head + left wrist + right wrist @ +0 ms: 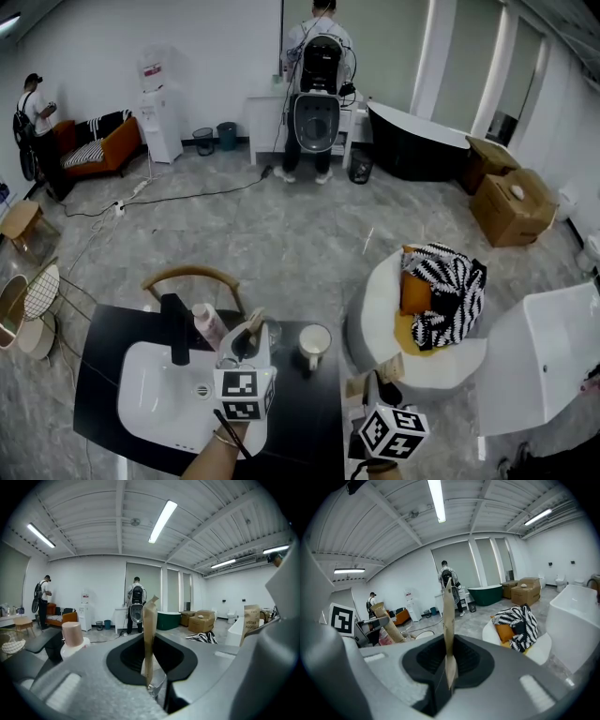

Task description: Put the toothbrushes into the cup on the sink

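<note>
Between the jaws of the left claw [149, 677] a paper-sleeved toothbrush [150, 630] stood upright, clamped at its lower end, over the black counter [300, 431] just left of the white cup [314, 345]. The right claw [449, 667] was clenched on a second toothbrush [449, 616], off the counter's right edge. Judged light and fairly stiff. The thin sleeve may crease or slip, so grip low on the flat faces.
</note>
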